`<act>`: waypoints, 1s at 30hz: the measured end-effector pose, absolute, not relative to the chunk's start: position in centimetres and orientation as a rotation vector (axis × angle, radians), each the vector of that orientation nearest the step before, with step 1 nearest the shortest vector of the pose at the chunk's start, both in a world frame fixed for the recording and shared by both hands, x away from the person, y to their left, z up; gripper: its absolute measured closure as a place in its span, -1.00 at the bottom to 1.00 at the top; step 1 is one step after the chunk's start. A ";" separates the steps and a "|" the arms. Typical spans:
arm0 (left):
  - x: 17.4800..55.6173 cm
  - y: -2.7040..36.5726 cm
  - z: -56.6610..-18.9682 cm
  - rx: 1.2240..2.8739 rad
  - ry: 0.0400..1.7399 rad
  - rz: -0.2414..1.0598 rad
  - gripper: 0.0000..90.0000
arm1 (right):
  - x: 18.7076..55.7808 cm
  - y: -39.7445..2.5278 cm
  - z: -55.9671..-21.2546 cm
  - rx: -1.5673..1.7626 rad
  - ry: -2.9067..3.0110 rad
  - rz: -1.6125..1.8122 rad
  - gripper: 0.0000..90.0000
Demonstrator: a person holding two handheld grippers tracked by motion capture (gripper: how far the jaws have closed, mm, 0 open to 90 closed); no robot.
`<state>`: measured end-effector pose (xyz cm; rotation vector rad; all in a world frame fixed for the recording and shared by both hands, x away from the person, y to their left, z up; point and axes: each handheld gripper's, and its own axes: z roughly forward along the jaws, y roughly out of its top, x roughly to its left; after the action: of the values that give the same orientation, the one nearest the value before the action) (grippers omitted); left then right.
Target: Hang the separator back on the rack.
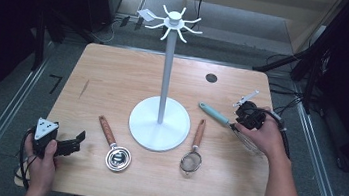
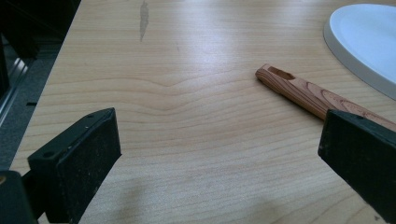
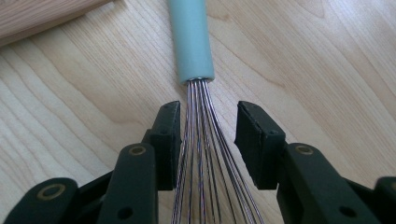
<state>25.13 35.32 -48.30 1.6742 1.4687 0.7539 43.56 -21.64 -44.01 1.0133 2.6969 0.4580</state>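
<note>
A whisk lies on the right of the wooden table (image 1: 115, 75), its teal handle (image 1: 215, 114) pointing up-left. My right gripper (image 1: 241, 122) is lowered onto it near the handle's end. In the right gripper view the teal handle (image 3: 190, 37) runs away from me and the thin wires (image 3: 201, 154) pass between the jaws of the right gripper (image 3: 208, 112). The jaws straddle the wires, open, with a gap on the right side. My left gripper (image 1: 78, 140) rests at the table's front left, wide open (image 2: 219, 135) and holding nothing.
A white hook stand (image 1: 165, 77) rises from a round base (image 1: 159, 124) mid-table; its base edge (image 2: 364, 37) is ahead-right of the left gripper. A wooden-handled round metal utensil (image 1: 108, 131) (image 2: 303, 88) and a small mesh strainer (image 1: 191, 159) lie in front.
</note>
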 end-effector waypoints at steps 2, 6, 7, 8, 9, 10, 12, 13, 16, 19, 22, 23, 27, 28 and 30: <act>25.1 35.3 -48.3 1.674 1.470 0.753 -1.00 | 43.7 -21.4 -44.1 1.002 2.703 0.444 0.38; 25.1 35.3 -48.3 1.674 1.469 0.755 -1.00 | 44.1 -20.5 -44.3 0.983 2.710 0.429 0.38; 25.1 35.4 -48.3 1.674 1.468 0.754 -1.00 | 44.3 -20.2 -44.3 0.982 2.712 0.419 0.38; 25.1 35.4 -48.3 1.674 1.468 0.753 -1.00 | 44.4 -20.0 -44.3 0.973 2.713 0.414 0.38; 25.1 35.4 -48.3 1.675 1.468 0.752 -1.00 | 44.5 -19.7 -44.3 0.966 2.720 0.404 0.38; 25.1 35.3 -48.3 1.674 1.468 0.752 -1.00 | 44.6 -19.4 -44.3 0.960 2.720 0.401 0.38; 25.1 35.4 -48.3 1.674 1.468 0.750 -1.00 | 44.9 -18.9 -44.4 0.949 2.732 0.396 0.38; 25.1 35.4 -48.3 1.673 1.469 0.751 -1.00 | 45.1 -18.7 -44.4 0.946 2.734 0.384 0.38; 25.1 35.4 -48.3 1.673 1.468 0.750 -1.00 | 45.5 -18.3 -44.7 0.941 2.741 0.348 0.41; 25.1 35.4 -48.3 1.671 1.466 0.748 -1.00 | 45.9 -18.1 -45.0 0.956 2.745 0.337 0.44; 25.1 35.4 -48.3 1.671 1.467 0.748 -1.00 | 46.1 -17.9 -45.3 0.962 2.757 0.325 0.43; 25.1 35.4 -48.3 1.671 1.467 0.748 -1.00 | 46.2 -17.8 -45.5 0.965 2.759 0.324 0.43; 25.1 35.4 -48.3 1.670 1.469 0.749 -1.00 | 46.5 -17.7 -46.1 0.979 2.777 0.296 0.49; 25.1 35.4 -48.3 1.671 1.468 0.749 -1.00 | 46.6 -17.7 -46.3 0.969 2.788 0.288 0.52; 25.1 35.4 -48.3 1.671 1.468 0.749 -1.00 | 46.6 -17.8 -46.4 0.975 2.791 0.292 0.54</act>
<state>25.13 35.37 -48.30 1.6707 1.4677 0.7487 46.62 -17.75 -46.44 0.9751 2.7905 0.2917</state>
